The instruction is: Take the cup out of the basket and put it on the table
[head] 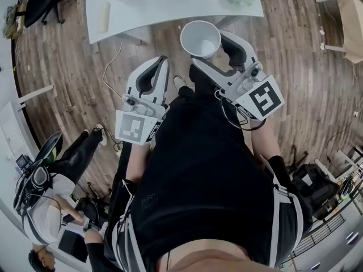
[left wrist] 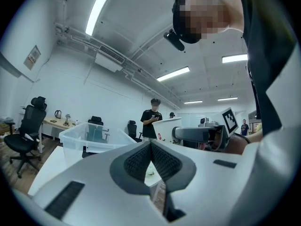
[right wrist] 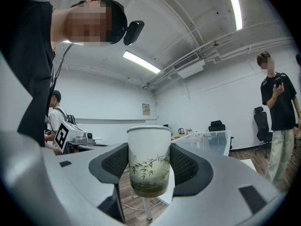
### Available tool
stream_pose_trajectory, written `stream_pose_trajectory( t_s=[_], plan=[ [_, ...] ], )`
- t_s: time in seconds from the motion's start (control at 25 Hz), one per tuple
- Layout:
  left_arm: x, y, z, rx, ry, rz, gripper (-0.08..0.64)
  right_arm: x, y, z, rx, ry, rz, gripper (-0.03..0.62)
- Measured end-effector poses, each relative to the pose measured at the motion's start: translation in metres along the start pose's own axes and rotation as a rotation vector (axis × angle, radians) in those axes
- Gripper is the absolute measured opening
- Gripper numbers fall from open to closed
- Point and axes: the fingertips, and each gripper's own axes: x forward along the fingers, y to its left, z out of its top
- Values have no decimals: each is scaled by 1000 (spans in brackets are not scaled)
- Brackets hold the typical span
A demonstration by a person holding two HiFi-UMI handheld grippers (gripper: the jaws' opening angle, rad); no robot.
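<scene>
We are holding the cup (right wrist: 149, 147) in the right gripper (right wrist: 149, 164), whose two dark pads are pressing on its sides about halfway up. The cup is white paper with a green bamboo print, and it is standing upright with its open mouth facing up. In the head view the cup (head: 200, 37) is hanging in the air above the wooden floor (head: 295, 50), near the front edge of the white table (head: 170, 10) but touching nothing except the right gripper (head: 211, 50). We are carrying the left gripper (head: 160, 67) just beside the right one, a little lower and nearer to our body. Its jaws are closed together with nothing between them, as the left gripper (left wrist: 151, 150) view is showing. A clear plastic basket (left wrist: 89, 134) is sitting on the table well apart from the cup. Beyond it, a person in black (left wrist: 151, 119) is standing and looking down at something in hand.
</scene>
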Motion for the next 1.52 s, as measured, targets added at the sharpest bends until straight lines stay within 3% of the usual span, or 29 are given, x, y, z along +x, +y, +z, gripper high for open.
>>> stream_pose_trajectory(
  t_s=[0.52, 0.76, 1.52],
  plan=[
    [20, -58, 16, 18, -37, -7, 18, -49, 0, 27, -30, -51, 23, 275],
    [29, -89, 9, 21, -34, -20, 18, -79, 3, 21, -32, -58, 47, 275],
    [31, -89, 6, 24, -12, -5, 18, -85, 0, 14, 3, -48, 55, 275]
  ],
)
